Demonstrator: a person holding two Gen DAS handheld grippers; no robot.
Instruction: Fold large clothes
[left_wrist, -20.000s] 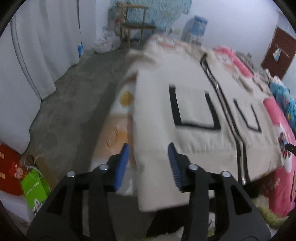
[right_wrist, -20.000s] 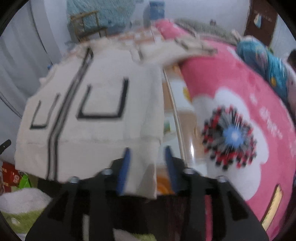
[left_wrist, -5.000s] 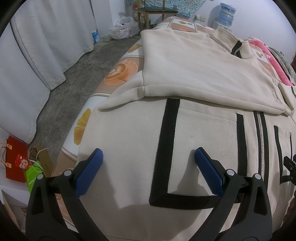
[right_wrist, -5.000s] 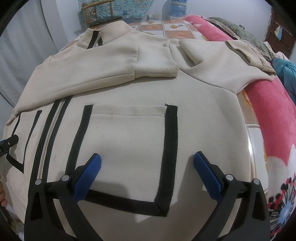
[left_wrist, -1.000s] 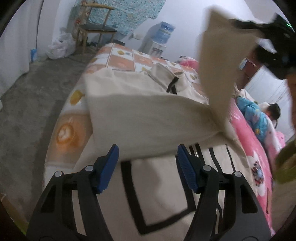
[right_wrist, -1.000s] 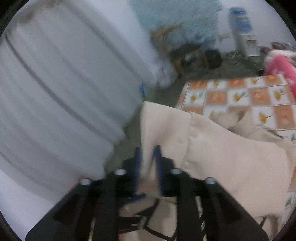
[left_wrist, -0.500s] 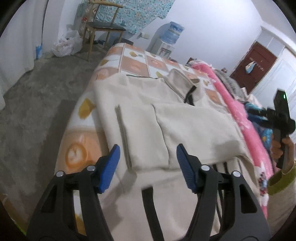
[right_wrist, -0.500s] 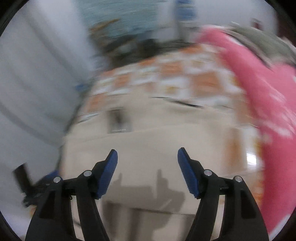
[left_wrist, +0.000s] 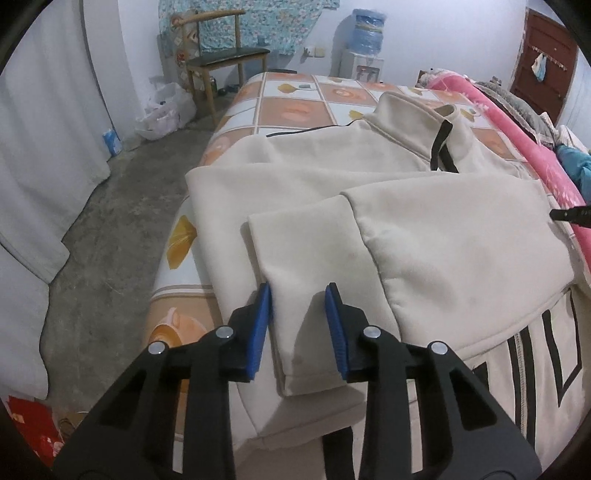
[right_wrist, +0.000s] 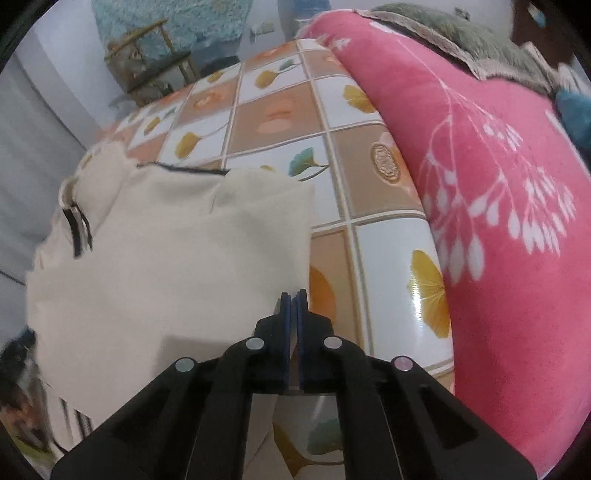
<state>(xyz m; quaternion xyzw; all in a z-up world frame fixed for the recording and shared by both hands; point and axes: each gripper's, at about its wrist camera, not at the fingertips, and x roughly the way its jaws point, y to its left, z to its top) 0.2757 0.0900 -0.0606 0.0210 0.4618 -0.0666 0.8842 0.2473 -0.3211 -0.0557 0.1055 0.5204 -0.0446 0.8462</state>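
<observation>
A cream jacket (left_wrist: 443, 240) with black trim lies front up on the tile-patterned bed sheet (left_wrist: 295, 107), collar (left_wrist: 413, 114) at the far end. Both sleeves are folded across its chest. My left gripper (left_wrist: 299, 306) hangs just over the near sleeve's cuff (left_wrist: 306, 354). Its jaws are closing, with the cuff between the blue pads and not pinched. In the right wrist view, my right gripper (right_wrist: 293, 295) is shut at the jacket's (right_wrist: 166, 277) right edge. I cannot tell whether cloth is caught in it. Its tip (left_wrist: 570, 215) also shows in the left wrist view.
A pink flowered blanket (right_wrist: 498, 221) fills the bed's right side. Left of the bed are a bare concrete floor (left_wrist: 122, 240), a white curtain (left_wrist: 44, 129) and a red bag (left_wrist: 29, 424). A wooden chair (left_wrist: 221, 48) and a water dispenser (left_wrist: 364, 37) stand beyond the bed.
The right gripper let go of the sleeve it held aloft, which now lies across the chest, then swung to the jacket's right edge and shut. The left gripper sank to the cuff and narrowed.
</observation>
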